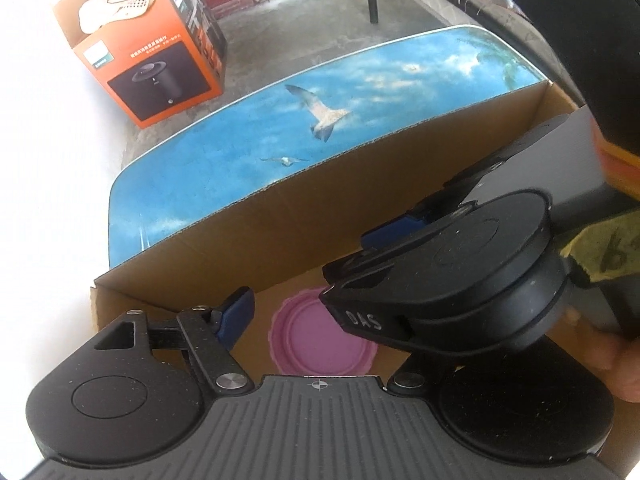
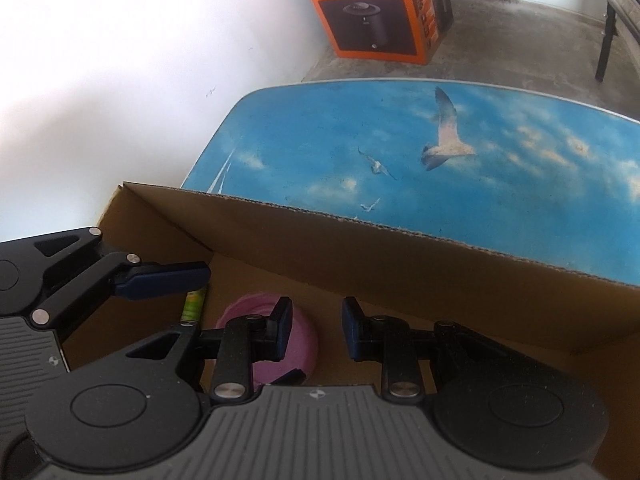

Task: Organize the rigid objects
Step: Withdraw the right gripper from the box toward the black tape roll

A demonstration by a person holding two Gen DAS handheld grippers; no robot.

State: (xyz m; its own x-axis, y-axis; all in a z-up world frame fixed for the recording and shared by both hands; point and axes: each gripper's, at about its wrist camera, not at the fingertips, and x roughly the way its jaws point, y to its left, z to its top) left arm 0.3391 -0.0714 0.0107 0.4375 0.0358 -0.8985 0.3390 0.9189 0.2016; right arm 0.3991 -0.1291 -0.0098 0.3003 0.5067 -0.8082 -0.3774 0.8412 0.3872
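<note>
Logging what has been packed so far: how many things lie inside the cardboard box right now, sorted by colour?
Pink: 1, a round lid-like piece on the floor of the cardboard box.
Green: 1, a small item beside it, mostly hidden behind the left gripper's finger.
Total: 2 visible; the grippers hide part of the floor.

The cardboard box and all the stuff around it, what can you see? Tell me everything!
Brown cardboard box: one, on the table's near end.
Round pink plastic lid: one, on the box floor.
Green-labelled tube: one, in the box, left of the lid; kind unclear.
Blue table with printed sky and seagulls: one, under the box.
Orange appliance carton: one, on the floor beyond the table.
Left tool: black with blue pads, open above the lid.
Right tool: same, empty, inside the box.
</note>
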